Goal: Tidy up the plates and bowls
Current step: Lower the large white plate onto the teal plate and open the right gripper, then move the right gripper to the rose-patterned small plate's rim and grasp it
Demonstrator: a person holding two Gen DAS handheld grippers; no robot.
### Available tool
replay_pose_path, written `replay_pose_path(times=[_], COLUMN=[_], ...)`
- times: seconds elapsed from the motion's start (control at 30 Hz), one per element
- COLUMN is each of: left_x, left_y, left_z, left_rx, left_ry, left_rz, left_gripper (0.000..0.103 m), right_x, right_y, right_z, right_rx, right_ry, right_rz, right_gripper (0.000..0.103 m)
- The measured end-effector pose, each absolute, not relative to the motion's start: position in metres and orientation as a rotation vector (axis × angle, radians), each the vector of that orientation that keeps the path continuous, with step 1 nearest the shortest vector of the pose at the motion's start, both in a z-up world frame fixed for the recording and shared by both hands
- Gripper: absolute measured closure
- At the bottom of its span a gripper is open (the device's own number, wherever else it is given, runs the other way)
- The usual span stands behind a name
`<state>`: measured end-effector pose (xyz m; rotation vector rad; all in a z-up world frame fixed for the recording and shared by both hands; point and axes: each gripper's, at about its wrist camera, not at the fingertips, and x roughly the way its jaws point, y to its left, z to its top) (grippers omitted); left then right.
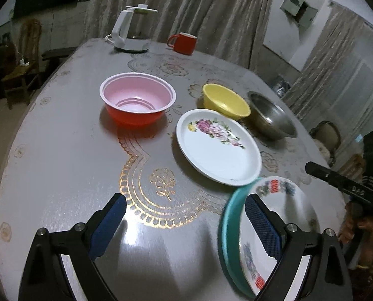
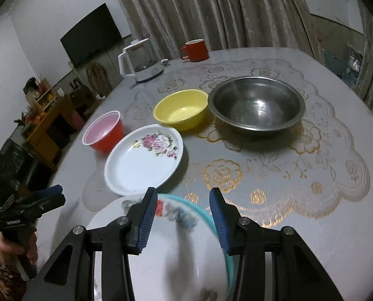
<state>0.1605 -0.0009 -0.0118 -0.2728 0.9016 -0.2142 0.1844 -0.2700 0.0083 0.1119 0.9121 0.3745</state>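
On the table stand a red bowl with a pink inside (image 1: pixel 137 98) (image 2: pixel 103 131), a white plate with pink flowers (image 1: pixel 217 146) (image 2: pixel 144 157), a yellow bowl (image 1: pixel 225 101) (image 2: pixel 181 108) and a steel bowl (image 1: pixel 271 115) (image 2: pixel 256 103). A white bowl with a teal outside (image 1: pixel 266 235) (image 2: pixel 186 248) is near the front edge, motion-blurred. My left gripper (image 1: pixel 185 223) is open, its right finger just inside the bowl's rim. My right gripper (image 2: pixel 184 219) is open above that bowl, its fingers astride the far rim.
A white kettle (image 1: pixel 132 31) (image 2: pixel 141 61) and a red mug (image 1: pixel 184 42) (image 2: pixel 196 50) stand at the far edge of the round table (image 1: pixel 61 175). Curtains hang behind. Chairs and shelves stand beside the table.
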Motion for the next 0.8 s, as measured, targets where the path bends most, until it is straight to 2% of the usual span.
replay_pose_path(times=[0.27, 0.8], left_x=[0.185, 0.214], left_y=[-0.014, -0.022], left_z=[-0.022, -0.035], left_rx=[-0.217, -0.224], left_ry=[0.928, 0.957], left_rz=[-0.17, -0.176], left_gripper=[0.007, 0.015], right_x=[0.213, 0.269], right_y=[-0.266, -0.251], right_z=[0.002, -0.024], right_rx=[0.102, 0.113], right_ry=[0.971, 1.066], right_rz=[0.385, 0.45], right_gripper=[0.06, 0.06])
